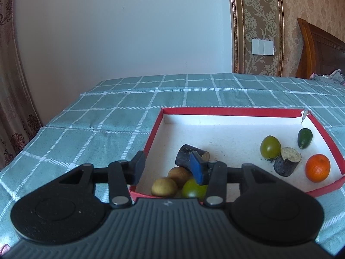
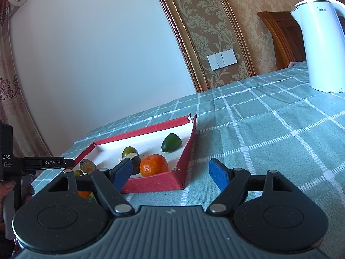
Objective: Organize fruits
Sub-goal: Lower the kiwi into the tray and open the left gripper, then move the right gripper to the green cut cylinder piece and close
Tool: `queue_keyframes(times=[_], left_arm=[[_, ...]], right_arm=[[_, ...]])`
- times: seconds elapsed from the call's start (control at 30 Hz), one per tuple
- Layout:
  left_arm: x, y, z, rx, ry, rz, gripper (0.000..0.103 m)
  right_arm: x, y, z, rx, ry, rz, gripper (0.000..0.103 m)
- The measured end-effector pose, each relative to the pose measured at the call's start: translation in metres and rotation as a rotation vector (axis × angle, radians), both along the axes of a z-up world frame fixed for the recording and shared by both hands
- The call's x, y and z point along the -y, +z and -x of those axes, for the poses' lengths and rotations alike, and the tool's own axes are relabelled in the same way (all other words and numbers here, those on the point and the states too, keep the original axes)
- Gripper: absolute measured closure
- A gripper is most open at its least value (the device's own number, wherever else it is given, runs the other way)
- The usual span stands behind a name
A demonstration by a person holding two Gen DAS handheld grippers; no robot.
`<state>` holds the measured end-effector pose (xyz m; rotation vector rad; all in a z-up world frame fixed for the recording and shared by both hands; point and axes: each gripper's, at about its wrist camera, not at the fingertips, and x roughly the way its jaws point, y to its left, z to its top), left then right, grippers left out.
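A red box [image 1: 237,111] with a white floor holds the fruit. At its right end lie an orange [image 1: 317,168], a round green fruit [image 1: 270,147], a dark green fruit [image 1: 304,138] and a dark cut stalk piece [image 1: 286,161]. My left gripper [image 1: 168,161] is open over the near left corner. A second dark stalk piece [image 1: 185,157] lies just past its blue right pad [image 1: 198,170], untouched by the left finger. Two tan fruits [image 1: 164,186] and a green one [image 1: 193,188] sit below. My right gripper [image 2: 170,170] stands open and empty before the box corner.
A white kettle [image 2: 323,49] stands at the far right on the green checked tablecloth [image 2: 269,129]. Something orange [image 2: 84,194] shows under the right gripper's left finger. A hand [image 2: 8,192] holds the left tool at the picture's left edge. A wall runs behind the table.
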<state>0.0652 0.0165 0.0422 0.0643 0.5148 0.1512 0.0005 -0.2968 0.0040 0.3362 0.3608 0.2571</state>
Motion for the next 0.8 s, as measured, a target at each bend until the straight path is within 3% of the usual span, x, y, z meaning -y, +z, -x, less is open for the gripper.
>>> queue_keyframes(times=[0.27, 0.53, 0.8], left_arm=[[-0.003, 0.002, 0.011, 0.013, 0.011, -0.001, 0.042], [-0.01, -0.002, 0.043, 0.046, 0.018, 0.007, 0.003], [-0.023, -0.027, 0.054, 0.001, 0.052, 0.023, 0.0]], right_arm=[[0.0, -0.001, -0.001, 0.003, -0.004, 0.0, 0.024], [0.0, 0.0, 0.002, 0.009, -0.006, 0.001, 0.023], [-0.003, 0.002, 0.003, 0.006, -0.005, 0.024, 0.023]])
